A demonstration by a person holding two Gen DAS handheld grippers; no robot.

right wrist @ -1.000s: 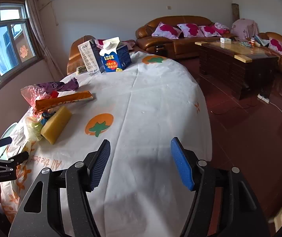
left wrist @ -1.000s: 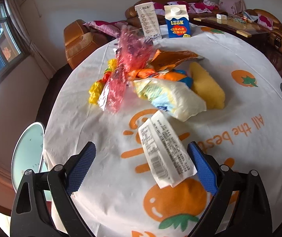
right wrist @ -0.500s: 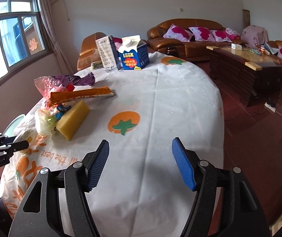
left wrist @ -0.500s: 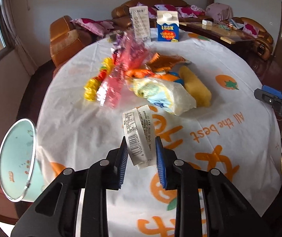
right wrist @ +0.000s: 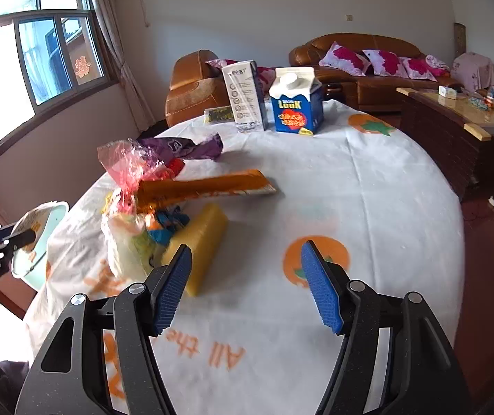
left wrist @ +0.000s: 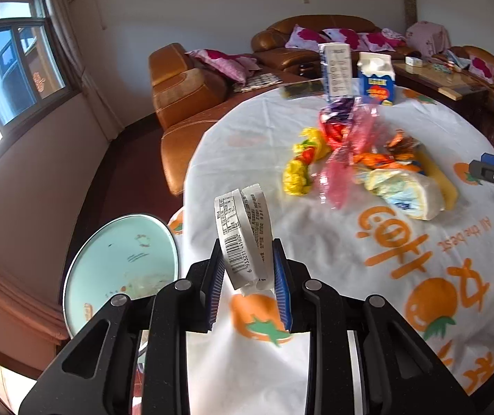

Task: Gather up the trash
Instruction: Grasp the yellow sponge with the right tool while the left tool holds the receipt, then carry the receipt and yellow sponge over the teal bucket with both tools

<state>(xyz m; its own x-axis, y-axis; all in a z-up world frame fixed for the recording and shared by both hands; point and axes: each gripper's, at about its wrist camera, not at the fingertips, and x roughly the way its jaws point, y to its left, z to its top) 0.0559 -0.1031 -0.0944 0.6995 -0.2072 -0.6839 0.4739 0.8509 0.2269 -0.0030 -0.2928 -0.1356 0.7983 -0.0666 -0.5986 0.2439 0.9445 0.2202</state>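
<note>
My left gripper (left wrist: 247, 269) is shut on a folded white wrapper with a barcode (left wrist: 243, 231) and holds it above the table's near-left edge. A pale green bin (left wrist: 118, 273) stands open below, to the left of the table; it also shows in the right wrist view (right wrist: 35, 238). A pile of wrappers lies on the table: pink film (left wrist: 350, 145), yellow wrapper (left wrist: 302, 166), white bag (left wrist: 406, 190). My right gripper (right wrist: 247, 283) is open and empty above the tablecloth, next to a yellow block (right wrist: 205, 242) and an orange wrapper (right wrist: 205, 186).
A blue milk carton (right wrist: 295, 103) and a white carton (right wrist: 245, 95) stand at the far side of the round table (right wrist: 368, 180). A purple wrapper (right wrist: 184, 147) lies near them. Brown sofas (right wrist: 361, 62) and a wooden coffee table (right wrist: 461, 117) stand behind.
My left gripper closed on the white wrapper, lifted it off the table and swung left toward the bin. My right gripper moved closer to the pile and stayed open.
</note>
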